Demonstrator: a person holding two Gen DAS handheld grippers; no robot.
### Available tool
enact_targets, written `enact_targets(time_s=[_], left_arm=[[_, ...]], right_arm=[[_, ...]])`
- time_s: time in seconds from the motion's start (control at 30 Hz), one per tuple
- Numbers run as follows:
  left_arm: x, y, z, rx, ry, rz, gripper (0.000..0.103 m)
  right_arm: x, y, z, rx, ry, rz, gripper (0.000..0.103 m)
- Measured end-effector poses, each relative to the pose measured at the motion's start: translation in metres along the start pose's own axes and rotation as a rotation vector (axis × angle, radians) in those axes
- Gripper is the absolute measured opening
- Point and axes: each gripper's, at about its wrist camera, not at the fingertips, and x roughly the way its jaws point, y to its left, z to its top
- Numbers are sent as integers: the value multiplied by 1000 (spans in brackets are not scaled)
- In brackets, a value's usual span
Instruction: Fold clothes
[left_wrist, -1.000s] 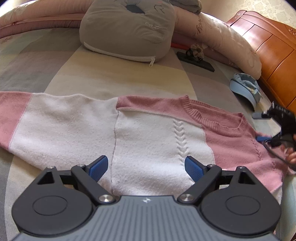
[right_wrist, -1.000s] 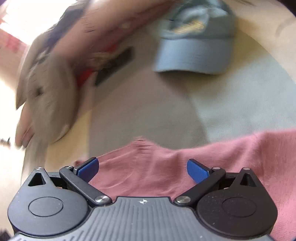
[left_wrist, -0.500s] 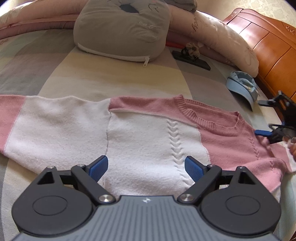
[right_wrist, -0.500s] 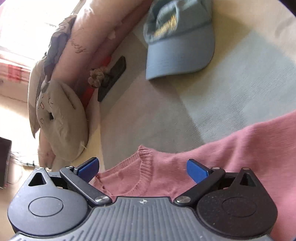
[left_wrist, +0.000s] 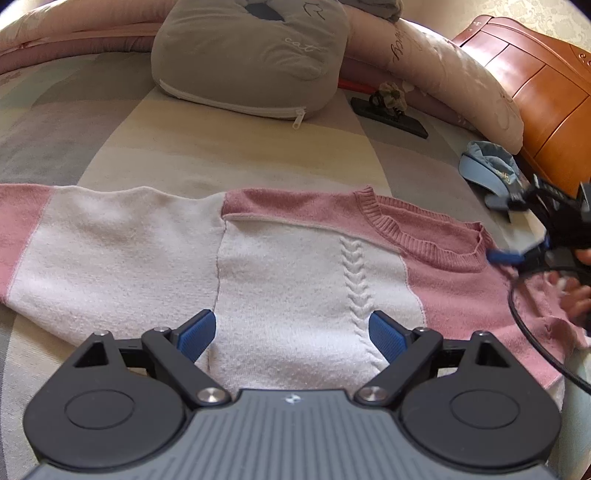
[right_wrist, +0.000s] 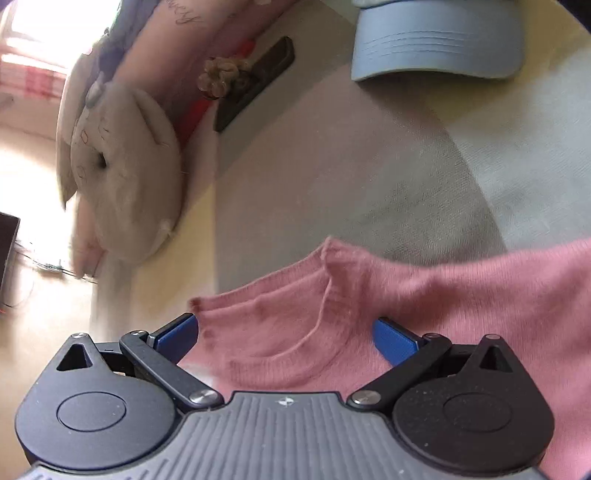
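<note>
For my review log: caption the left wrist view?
Open left gripper above a pink-and-white knit sweater spread on the bed.

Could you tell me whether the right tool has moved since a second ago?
Yes. The right tool has shifted toward the sweater's neckline, away from the blue cap, which now sits cut off at the frame's top.

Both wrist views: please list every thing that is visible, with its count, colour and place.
sweater: one, pink and white, spread flat on the bed
bed cover: one, pale colour blocks, under everything
cat cushion: one, grey, behind the sweater
long pillow: one, pale pink, along the far edge
cap: one, light blue, beside the sweater's collar
flat black object: one, near the pillow
headboard: one, orange-brown wood, far right
left gripper: open, over the white front
right gripper: open, over the pink collar
hand: one, right edge
</note>
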Motion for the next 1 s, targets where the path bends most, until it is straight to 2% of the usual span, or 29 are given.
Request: enact_targets(time_s=[0.13, 0.23, 0.3, 0.37, 0.4, 0.5, 0.53, 0.7, 0.8, 0.93, 1.0], left_arm=[[1, 1, 2, 3, -2, -4, 90], [0, 0, 11, 26, -15, -14, 90], [-1, 0, 18, 38, -29, -22, 90], [1, -2, 26, 45, -35, -60, 90], [5, -4, 30, 51, -36, -86, 90], [22, -9, 39, 65, -27, -143, 90], [31, -10, 42, 71, -22, -152, 90], [85, -11, 59, 145, 6, -72, 90], [102, -16, 72, 201, -20, -27, 90], [94, -28, 77, 220, -25, -6, 90], [75, -29, 71, 205, -51, -43, 90]], right_arm=[[12, 13, 9, -86, -40, -51, 103], [6, 25, 11, -169, 1, -77, 103], [-2, 28, 9, -166, 20, -37, 103], [-5, 30, 4, -152, 62, 20, 103], [-5, 33, -1, -162, 84, 22, 103], [-9, 45, -20, -239, 101, -59, 103], [-13, 47, -26, -253, 91, -74, 103], [-41, 39, -51, -235, 27, -107, 103], [-57, 29, -60, -210, -12, -144, 103], [-89, 12, -71, -148, -98, -187, 103], [-106, 3, -77, -104, -130, -190, 103]])
